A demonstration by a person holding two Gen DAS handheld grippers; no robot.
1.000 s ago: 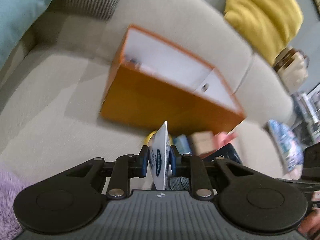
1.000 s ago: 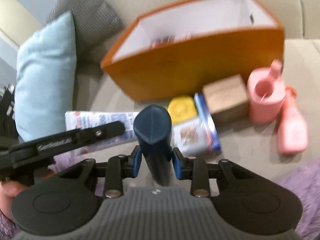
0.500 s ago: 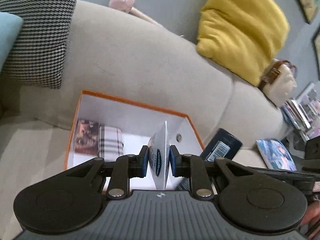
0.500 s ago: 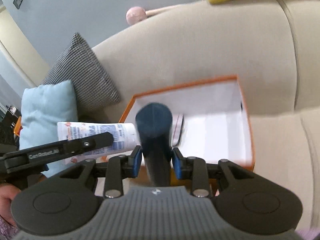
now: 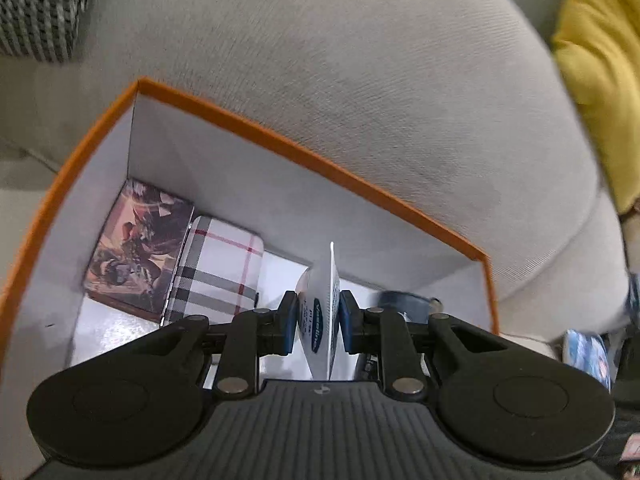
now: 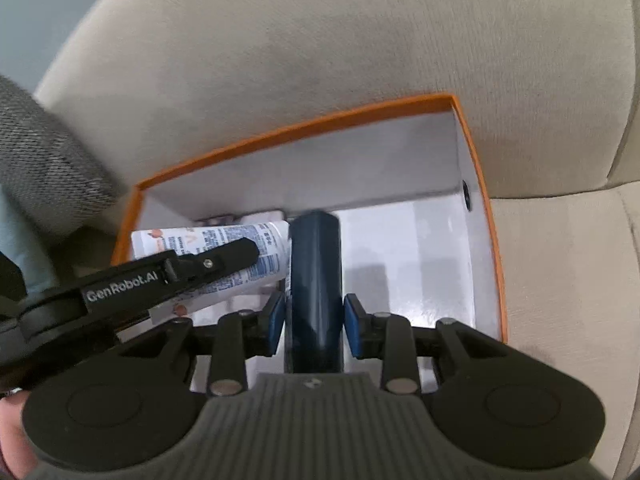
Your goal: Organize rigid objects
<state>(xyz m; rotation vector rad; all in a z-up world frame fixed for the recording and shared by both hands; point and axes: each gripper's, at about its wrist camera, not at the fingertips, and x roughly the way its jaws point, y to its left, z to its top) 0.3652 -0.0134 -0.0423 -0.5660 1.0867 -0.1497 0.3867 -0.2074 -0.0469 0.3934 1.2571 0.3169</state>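
Your left gripper is clamping the flat end of a white tube, which is hiding part of the floor of the orange box. In the right wrist view that tube is lying slantwise over the box's left half, cap toward the middle, print too blurred to read. Your right gripper is squeezing a dark blue bottle; it is pointing straight ahead along the fingers, over the box interior, its base cut off. A picture box and a plaid case are lying side by side inside.
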